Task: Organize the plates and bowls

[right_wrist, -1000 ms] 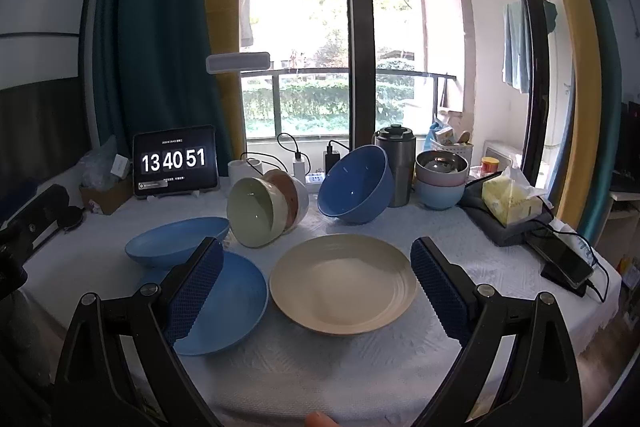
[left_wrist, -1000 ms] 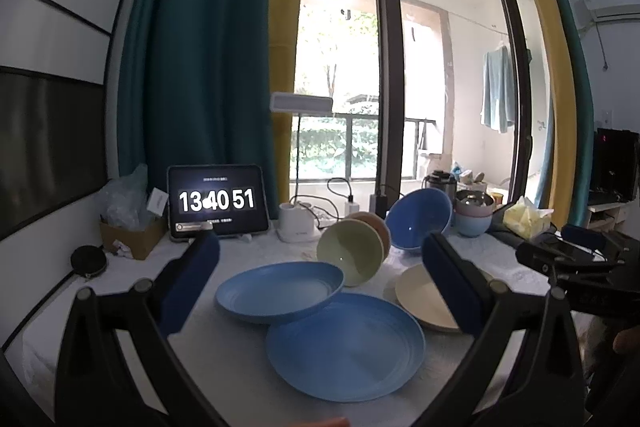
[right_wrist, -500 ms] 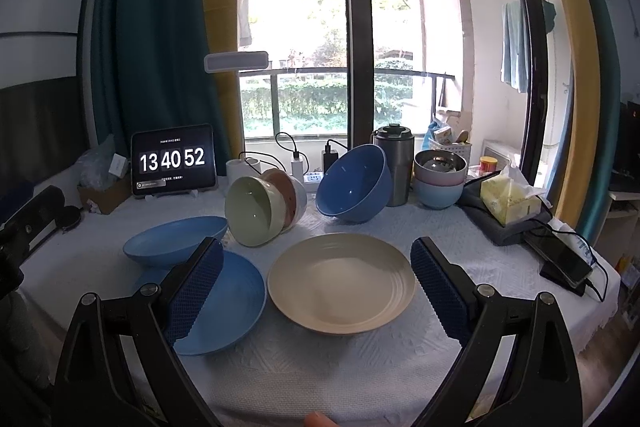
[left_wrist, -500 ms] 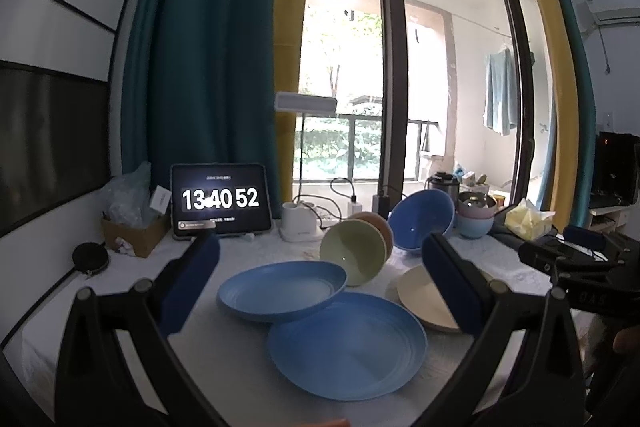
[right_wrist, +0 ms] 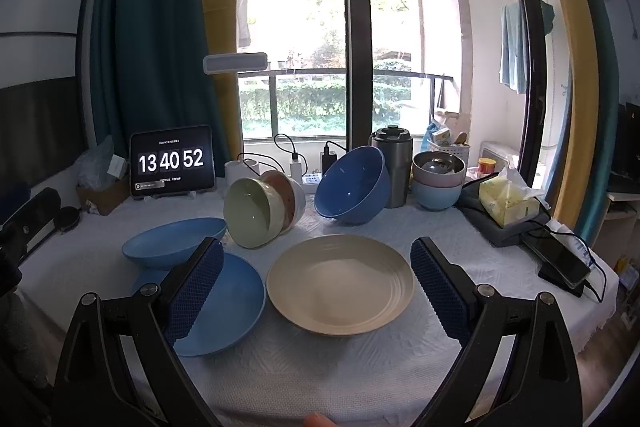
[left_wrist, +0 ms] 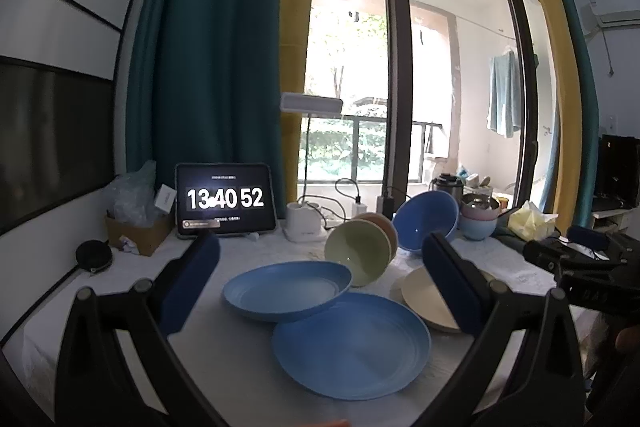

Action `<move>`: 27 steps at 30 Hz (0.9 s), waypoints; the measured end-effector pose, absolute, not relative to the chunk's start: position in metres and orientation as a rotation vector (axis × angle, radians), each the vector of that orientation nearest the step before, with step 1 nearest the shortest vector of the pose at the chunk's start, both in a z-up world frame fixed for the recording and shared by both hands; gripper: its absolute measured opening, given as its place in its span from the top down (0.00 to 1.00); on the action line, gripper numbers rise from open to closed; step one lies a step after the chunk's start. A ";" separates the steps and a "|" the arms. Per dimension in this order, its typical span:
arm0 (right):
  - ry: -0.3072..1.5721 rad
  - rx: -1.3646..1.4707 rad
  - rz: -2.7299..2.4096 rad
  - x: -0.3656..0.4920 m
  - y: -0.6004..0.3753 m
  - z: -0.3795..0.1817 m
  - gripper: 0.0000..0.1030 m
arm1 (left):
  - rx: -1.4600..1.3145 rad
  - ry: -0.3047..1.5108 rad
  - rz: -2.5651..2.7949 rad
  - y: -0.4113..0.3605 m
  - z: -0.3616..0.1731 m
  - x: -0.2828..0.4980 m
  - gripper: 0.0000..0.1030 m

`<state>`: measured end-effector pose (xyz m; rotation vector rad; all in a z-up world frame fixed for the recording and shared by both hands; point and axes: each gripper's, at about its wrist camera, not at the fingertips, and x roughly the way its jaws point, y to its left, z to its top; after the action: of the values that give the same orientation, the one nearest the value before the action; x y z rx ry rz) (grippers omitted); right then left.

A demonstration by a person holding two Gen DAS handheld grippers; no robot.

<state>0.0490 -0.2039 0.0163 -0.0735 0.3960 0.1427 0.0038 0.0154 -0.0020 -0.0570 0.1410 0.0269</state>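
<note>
Centrally on the white-clothed worktop (right_wrist: 360, 367) lies a cream plate (right_wrist: 340, 289), flat and upright, with a large blue plate (left_wrist: 352, 345) just to its left. A second blue plate (left_wrist: 286, 289) sits farther left and a little farther back, its near edge resting tilted on the rim of the large blue one. Behind the plates, a green bowl (right_wrist: 250, 213) lies on its side with its mouth facing the near side, nested with a brown bowl (right_wrist: 282, 187) and a white one behind it. To the right of these a big blue bowl (right_wrist: 352, 187) is tipped on its side, and farther right a short stack of bowls (right_wrist: 438, 181) stands upright beside a steel tumbler (right_wrist: 392, 167). The left gripper (left_wrist: 320, 279) hangs above the blue plates, jaws spread wide and holding nothing. The right gripper (right_wrist: 316, 283) hovers over the cream plate, likewise wide apart and empty. Far left, a tablet clock (right_wrist: 172, 161) reads 13 40 52.
</note>
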 end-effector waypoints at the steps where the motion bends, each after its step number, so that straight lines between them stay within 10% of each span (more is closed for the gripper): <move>1: 0.396 -0.073 0.143 0.049 -0.204 0.016 0.06 | -0.057 0.140 0.028 0.016 -0.002 0.004 0.01; 27: 0.399 -0.080 0.152 0.050 -0.197 0.015 0.06 | -0.066 0.137 0.040 0.024 -0.005 0.000 0.01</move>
<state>0.0499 -0.1970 0.0149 -0.0802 0.3989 0.1521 -0.0005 0.0242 -0.0051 -0.0656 0.1373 0.0400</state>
